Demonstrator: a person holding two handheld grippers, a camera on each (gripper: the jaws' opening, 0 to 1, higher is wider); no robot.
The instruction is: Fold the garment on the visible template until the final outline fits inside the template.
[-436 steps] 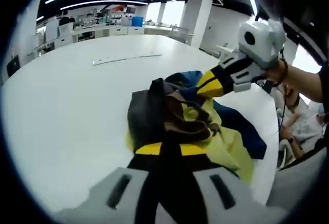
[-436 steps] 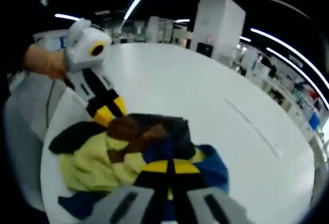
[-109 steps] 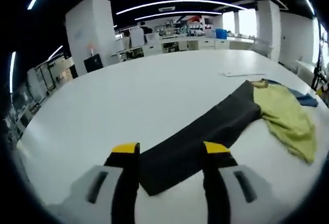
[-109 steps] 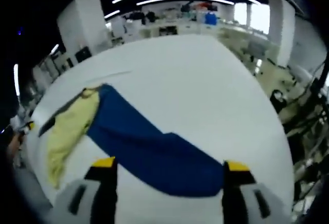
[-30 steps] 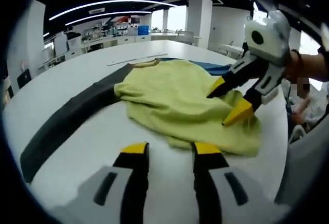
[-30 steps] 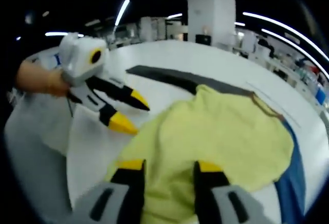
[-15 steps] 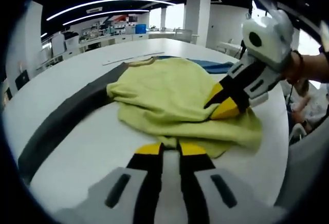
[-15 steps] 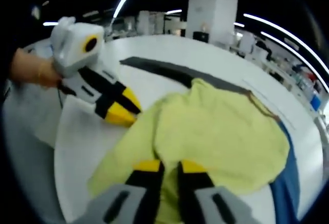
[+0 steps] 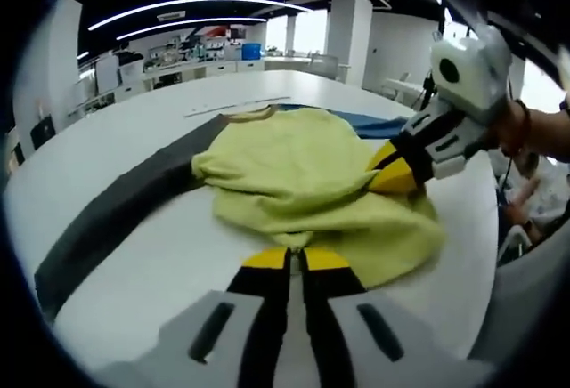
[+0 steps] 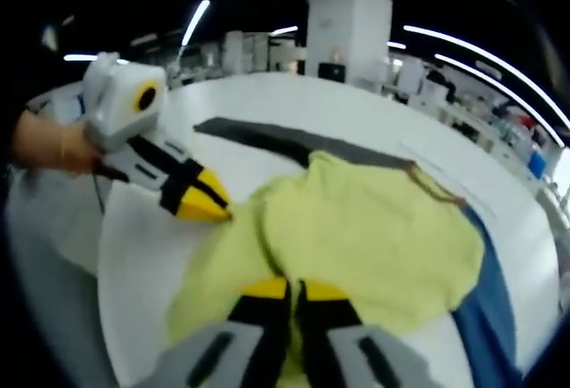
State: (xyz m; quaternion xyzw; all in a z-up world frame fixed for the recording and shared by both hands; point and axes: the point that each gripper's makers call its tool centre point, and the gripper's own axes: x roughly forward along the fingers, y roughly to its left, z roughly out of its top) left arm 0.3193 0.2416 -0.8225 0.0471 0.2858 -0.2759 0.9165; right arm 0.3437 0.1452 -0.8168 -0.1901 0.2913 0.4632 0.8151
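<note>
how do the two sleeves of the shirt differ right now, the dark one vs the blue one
The dark sleeve is charcoal grey; the blue sleeve is navy. The dark sleeve runs out from the yellow body on the left claw's side, while the blue sleeve runs out on the opposite side, nearer the right claw. Both lie flat and stretched straight on the white table, with no claw touching them.
</note>
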